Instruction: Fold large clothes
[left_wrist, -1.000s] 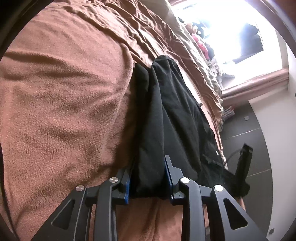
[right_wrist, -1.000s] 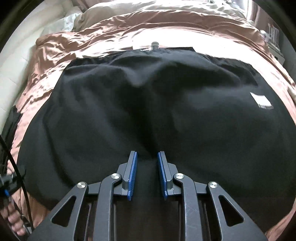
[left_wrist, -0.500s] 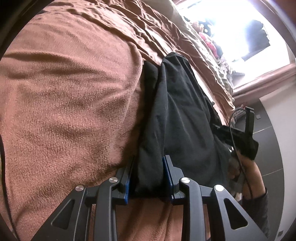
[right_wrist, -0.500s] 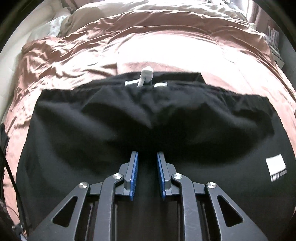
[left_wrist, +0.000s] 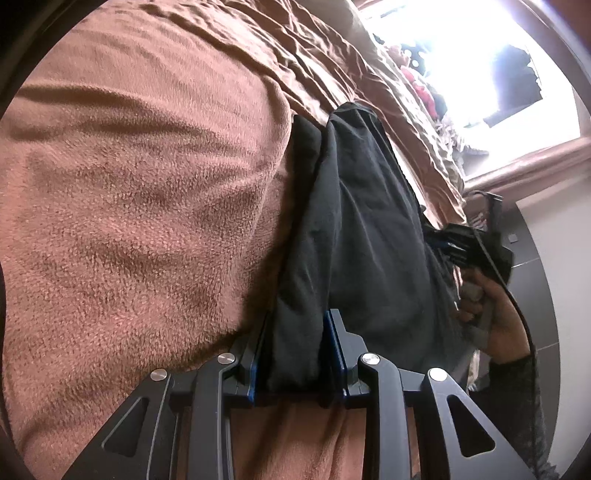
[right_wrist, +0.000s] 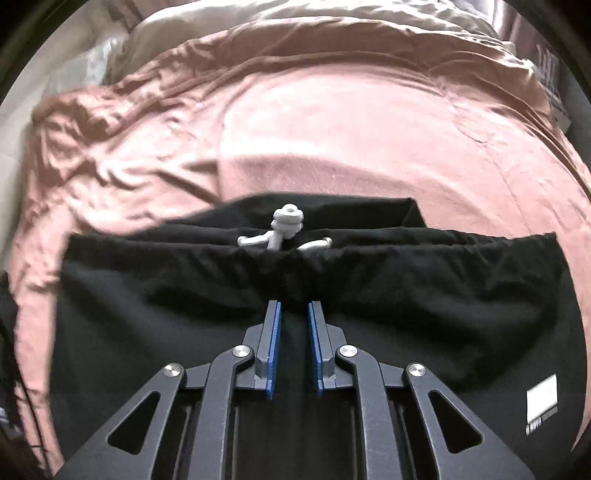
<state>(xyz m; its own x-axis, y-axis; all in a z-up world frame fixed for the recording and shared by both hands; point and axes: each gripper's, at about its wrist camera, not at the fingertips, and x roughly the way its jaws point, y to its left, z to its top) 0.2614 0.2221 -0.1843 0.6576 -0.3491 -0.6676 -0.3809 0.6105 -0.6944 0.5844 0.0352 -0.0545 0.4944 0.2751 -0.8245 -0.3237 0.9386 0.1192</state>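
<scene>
Black fabric of the garment (right_wrist: 369, 302) lies on the bed (right_wrist: 332, 140), and its far edge is now drawn nearer than before. The right tool (right_wrist: 294, 325) has just been closing on a fold; the left tool (left_wrist: 295, 347) stays clamped on a bunched edge, so the fold advances.

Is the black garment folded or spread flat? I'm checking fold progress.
Folded, at least partly: in the right wrist view the black garment lies doubled on the pink blanket, an under layer showing beyond the top edge.
</scene>
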